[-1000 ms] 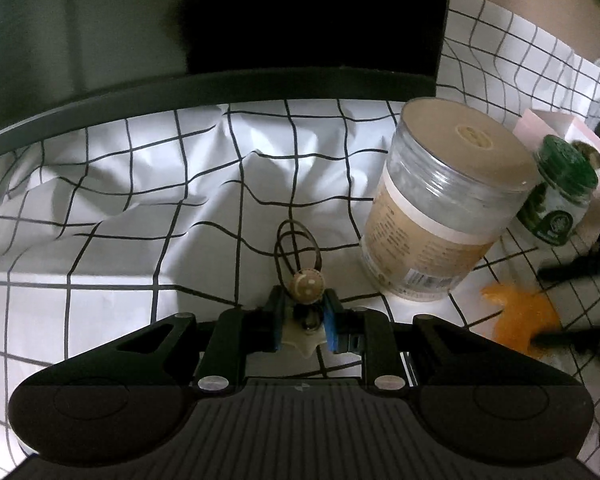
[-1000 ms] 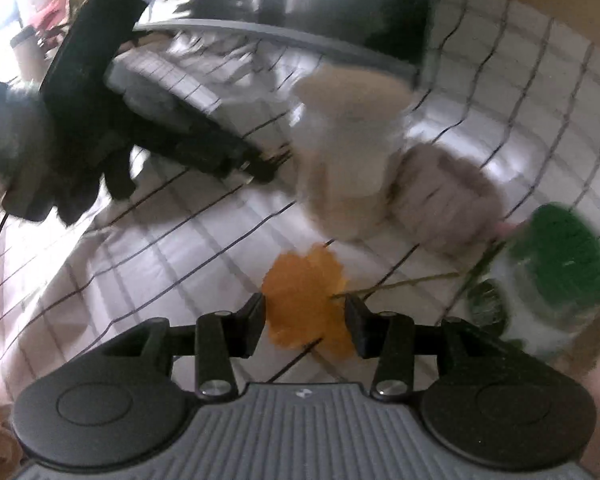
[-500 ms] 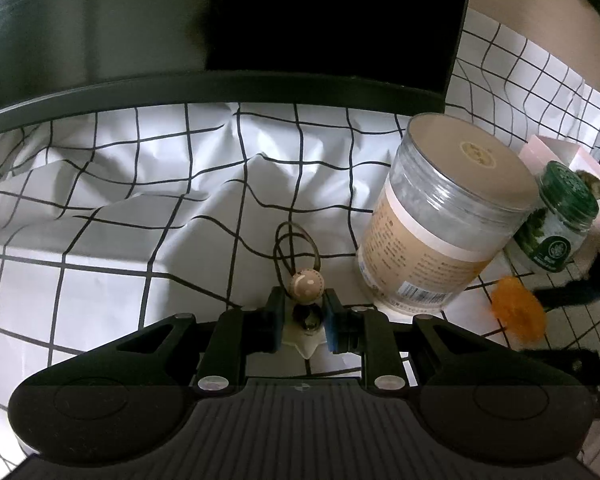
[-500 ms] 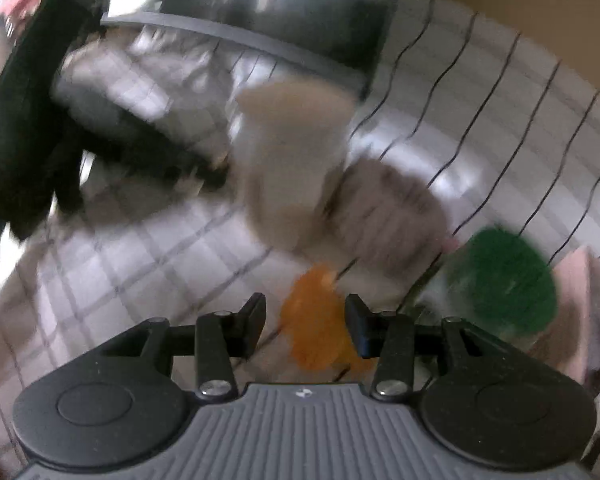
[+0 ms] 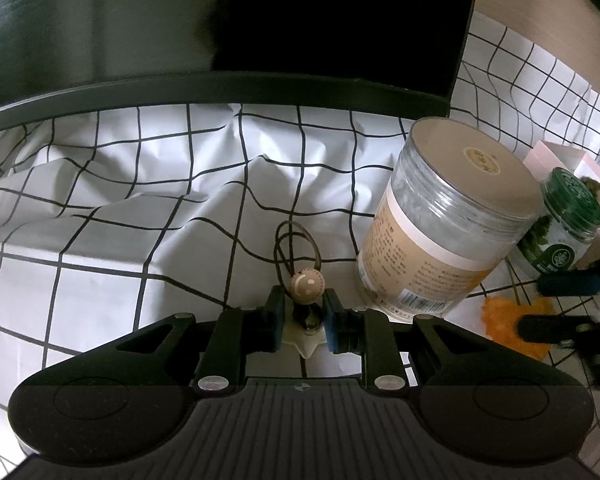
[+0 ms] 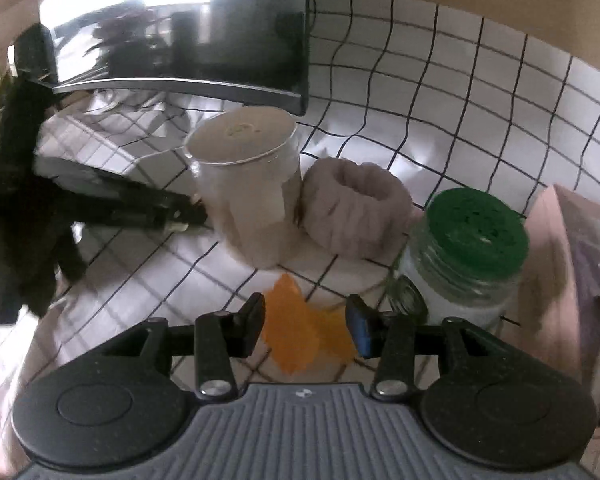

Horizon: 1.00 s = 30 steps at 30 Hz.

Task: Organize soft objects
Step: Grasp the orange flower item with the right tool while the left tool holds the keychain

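My left gripper (image 5: 302, 312) is shut on a brown hair tie (image 5: 296, 252) with a smiley bead and a cream star charm, low over the checked cloth. My right gripper (image 6: 306, 320) is open, its fingers on either side of an orange maple leaf (image 6: 296, 330) that lies on the cloth; the leaf also shows in the left wrist view (image 5: 508, 330). A mauve scrunchie (image 6: 356, 210) lies behind the leaf, between the two jars.
A large clear jar with a tan lid (image 5: 444, 220) (image 6: 248, 184) stands on the cloth (image 5: 140, 216). A green-lidded jar (image 6: 464, 256) and a pink box (image 6: 556, 272) are at the right. A dark monitor (image 5: 228, 28) stands behind.
My right gripper has swung right and settled lower, so the orange leaf now lies between its open fingers. The left gripper has held still with the hair tie.
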Motion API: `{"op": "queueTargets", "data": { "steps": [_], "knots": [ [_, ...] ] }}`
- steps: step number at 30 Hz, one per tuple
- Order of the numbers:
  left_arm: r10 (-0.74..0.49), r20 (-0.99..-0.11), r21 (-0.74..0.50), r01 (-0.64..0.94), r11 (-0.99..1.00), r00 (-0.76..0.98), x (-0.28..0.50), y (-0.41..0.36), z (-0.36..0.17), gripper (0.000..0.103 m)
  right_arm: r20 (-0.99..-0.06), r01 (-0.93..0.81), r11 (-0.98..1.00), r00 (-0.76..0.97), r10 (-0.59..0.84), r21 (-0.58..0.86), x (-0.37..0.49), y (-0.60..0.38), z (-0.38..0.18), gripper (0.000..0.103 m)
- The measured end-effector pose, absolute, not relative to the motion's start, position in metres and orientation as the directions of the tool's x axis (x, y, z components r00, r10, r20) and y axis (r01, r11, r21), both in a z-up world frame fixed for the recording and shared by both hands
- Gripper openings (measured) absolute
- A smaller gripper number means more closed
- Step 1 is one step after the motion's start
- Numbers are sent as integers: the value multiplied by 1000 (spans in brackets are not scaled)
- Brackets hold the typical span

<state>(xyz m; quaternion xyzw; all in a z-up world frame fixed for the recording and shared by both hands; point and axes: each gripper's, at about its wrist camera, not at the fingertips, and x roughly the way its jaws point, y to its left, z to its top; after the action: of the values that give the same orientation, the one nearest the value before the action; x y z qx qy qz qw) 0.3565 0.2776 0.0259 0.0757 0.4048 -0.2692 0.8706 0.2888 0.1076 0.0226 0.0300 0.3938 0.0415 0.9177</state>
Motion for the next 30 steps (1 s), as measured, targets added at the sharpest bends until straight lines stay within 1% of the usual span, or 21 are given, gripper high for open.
{"op": "queueTargets", "data": {
  "steps": [2, 4, 13, 14, 15, 17, 22, 23, 24, 25, 27, 28, 29, 30],
  "knots": [
    [-407, -746, -85, 530, 844, 527, 356, 278, 26, 24, -756, -28, 998, 652, 62, 58, 302, 112, 12, 44],
    [-407, -745, -85, 531, 843, 528, 356, 278, 26, 24, -793, -14, 998, 607, 57, 60, 308, 111, 2, 45],
    [-404, -749, -83, 530, 844, 525, 356, 277, 25, 24, -770, -18, 998, 636, 62, 66, 309, 111, 0, 46],
    [-404, -748, -83, 530, 844, 526, 356, 277, 25, 24, -769, -13, 997, 636, 71, 81, 310, 110, 1, 48],
    [-404, -748, -82, 531, 844, 527, 356, 277, 25, 24, -767, -7, 995, 636, 83, 102, 312, 108, 1, 52],
    [-405, -747, -80, 533, 842, 528, 356, 277, 24, 24, -760, -6, 990, 641, 110, 139, 314, 105, 1, 58],
    [-406, -748, -73, 542, 837, 526, 356, 277, 24, 24, -739, 7, 986, 663, 121, 168, 314, 103, -1, 58],
    [-407, -748, -74, 543, 837, 525, 356, 277, 24, 24, -736, 6, 986, 666, 122, 169, 314, 103, -1, 55],
    [-408, -748, -76, 544, 836, 523, 357, 278, 24, 24, -736, 4, 988, 667, 113, 155, 313, 104, -1, 49],
    [-408, -748, -76, 544, 836, 523, 357, 278, 24, 24, -739, -2, 992, 667, 95, 127, 312, 105, -1, 46],
    [-404, -747, -69, 542, 837, 528, 356, 277, 24, 24, -740, -17, 995, 668, 81, 94, 309, 107, -1, 31],
    [-396, -746, -59, 538, 841, 535, 355, 276, 24, 24, -740, -29, 995, 666, 93, 99, 307, 107, -1, 26],
    [-386, -744, -47, 534, 844, 545, 353, 274, 24, 24, -741, -52, 992, 661, 121, 115, 305, 107, 0, 17],
    [-378, -742, -35, 531, 846, 554, 351, 272, 24, 25, -742, -78, 989, 653, 149, 129, 303, 108, 1, 11]
  ]
}}
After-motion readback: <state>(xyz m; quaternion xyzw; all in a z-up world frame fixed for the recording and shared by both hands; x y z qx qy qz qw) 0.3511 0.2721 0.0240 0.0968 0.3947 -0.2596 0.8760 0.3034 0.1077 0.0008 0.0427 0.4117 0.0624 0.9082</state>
